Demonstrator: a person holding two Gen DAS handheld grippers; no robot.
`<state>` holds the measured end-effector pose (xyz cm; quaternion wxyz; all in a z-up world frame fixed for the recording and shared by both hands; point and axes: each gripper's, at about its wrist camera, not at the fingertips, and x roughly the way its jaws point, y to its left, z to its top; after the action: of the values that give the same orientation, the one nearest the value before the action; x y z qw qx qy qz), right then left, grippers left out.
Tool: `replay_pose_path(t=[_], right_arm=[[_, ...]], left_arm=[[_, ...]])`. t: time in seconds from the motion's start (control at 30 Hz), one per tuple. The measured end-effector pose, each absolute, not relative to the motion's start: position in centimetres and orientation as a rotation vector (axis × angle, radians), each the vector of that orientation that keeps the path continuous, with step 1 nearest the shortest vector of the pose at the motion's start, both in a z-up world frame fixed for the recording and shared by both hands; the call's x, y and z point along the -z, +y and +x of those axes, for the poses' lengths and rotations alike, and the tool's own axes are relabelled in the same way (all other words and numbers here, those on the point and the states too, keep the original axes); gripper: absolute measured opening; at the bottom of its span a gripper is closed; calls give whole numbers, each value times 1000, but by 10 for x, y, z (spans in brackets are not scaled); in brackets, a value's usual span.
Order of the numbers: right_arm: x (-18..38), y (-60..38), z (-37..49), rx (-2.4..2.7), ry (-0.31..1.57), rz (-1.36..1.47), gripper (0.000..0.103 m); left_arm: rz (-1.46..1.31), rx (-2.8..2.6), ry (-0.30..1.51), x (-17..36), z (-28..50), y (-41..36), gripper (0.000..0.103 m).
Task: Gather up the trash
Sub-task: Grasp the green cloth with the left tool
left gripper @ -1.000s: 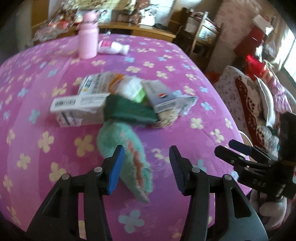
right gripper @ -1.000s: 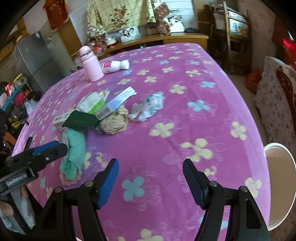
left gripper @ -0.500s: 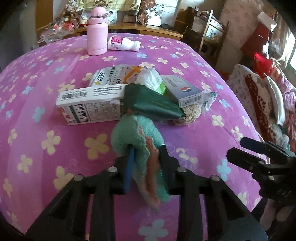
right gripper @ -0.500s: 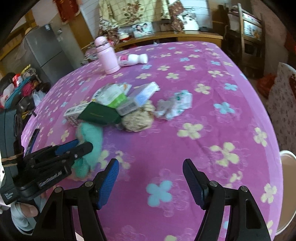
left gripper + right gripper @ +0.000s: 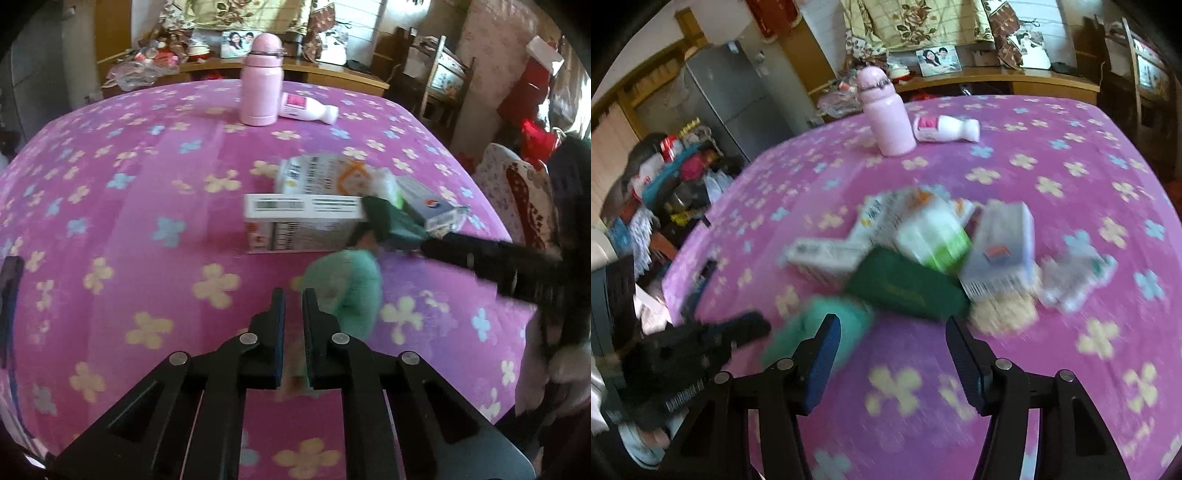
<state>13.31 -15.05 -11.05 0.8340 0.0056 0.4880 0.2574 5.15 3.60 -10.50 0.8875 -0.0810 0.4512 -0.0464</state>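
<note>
A pile of trash lies mid-table: a white barcode box (image 5: pixel 303 221), a dark green pouch (image 5: pixel 391 221) (image 5: pixel 905 288), a blue-and-white box (image 5: pixel 1001 251), a white-green pack (image 5: pixel 934 236), a crumpled wrapper (image 5: pixel 1075 277) and a beige wad (image 5: pixel 1004 314). A mint-green cloth (image 5: pixel 347 291) (image 5: pixel 827 321) lies in front of the pile. My left gripper (image 5: pixel 291 306) (image 5: pixel 753 326) is shut, pinching the cloth's near edge. My right gripper (image 5: pixel 894 354) (image 5: pixel 428 243) hovers just short of the green pouch, jaws closing, only tablecloth between them.
The table wears a pink flowered cloth (image 5: pixel 147 229). At its far side a pink bottle (image 5: pixel 260 85) stands beside a small white bottle (image 5: pixel 306 110) on its side. A cushioned chair (image 5: pixel 517 206) is off the right edge, a wooden shelf behind, a grey fridge (image 5: pixel 727 99) at left.
The left jaws closed on the mint-green cloth and the gripper shifted left along the table. The right gripper swung in toward the pile and its jaws narrowed.
</note>
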Motion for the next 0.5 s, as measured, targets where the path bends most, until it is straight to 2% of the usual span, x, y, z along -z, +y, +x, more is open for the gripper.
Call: replay_pose_path(t=[0.2,0.33,0.4,0.5], right_arm=[[116,-133,170,-538,1046,7,58],[139,-142,181,-565,1165,64,58],[140,-151,170,-612,1206,76,58],[141,-163,150,-648,1261,21,58]], left_arm=[[-243,143,966,110,47,43,7],[-254,166,970,109,49,40,9],[-271,172,970,108,51,42,16],[-289,176,973,109,54,44,19]])
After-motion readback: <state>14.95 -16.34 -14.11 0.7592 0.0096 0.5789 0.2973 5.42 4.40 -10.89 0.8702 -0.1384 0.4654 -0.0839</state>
